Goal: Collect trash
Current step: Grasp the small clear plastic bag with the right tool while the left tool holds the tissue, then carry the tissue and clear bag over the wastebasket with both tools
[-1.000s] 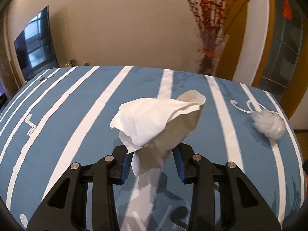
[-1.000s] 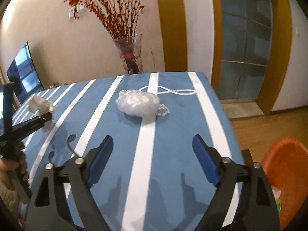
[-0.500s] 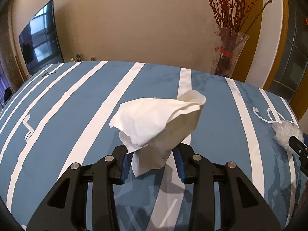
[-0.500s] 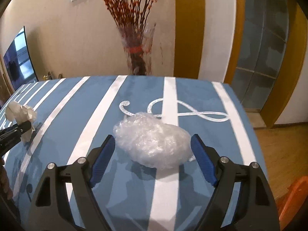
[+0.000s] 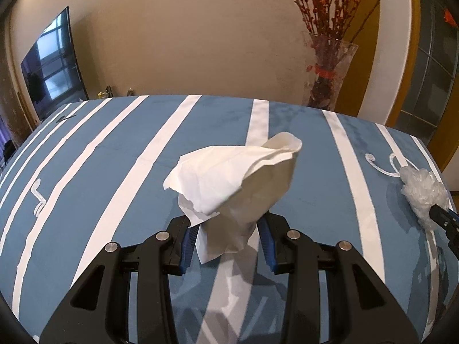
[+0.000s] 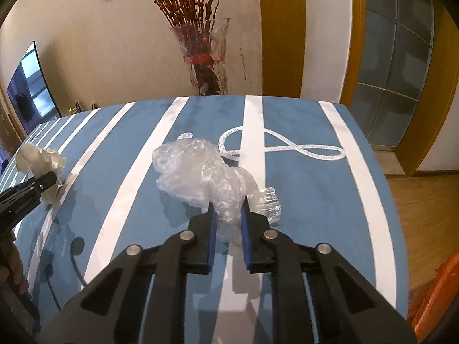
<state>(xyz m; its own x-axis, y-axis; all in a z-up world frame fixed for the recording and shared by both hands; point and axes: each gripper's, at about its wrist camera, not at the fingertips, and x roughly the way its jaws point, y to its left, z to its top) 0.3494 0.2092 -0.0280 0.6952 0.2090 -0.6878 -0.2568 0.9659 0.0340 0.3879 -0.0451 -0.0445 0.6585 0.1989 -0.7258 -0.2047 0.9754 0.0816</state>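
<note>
Closed now, where a second ago it hung wide open: my right tool pinches the near end of the crumpled plastic wrap, which trails away leftward on the striped counter. Left tool grips the white tissue, held off the cloth. An orange bin sits low to my right, so the right tool is nearer.

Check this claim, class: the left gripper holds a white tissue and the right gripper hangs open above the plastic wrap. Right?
Not quite. The right gripper has its jaws shut on the plastic wrap, as the right wrist view shows. The left gripper does hold the white tissue.
</note>
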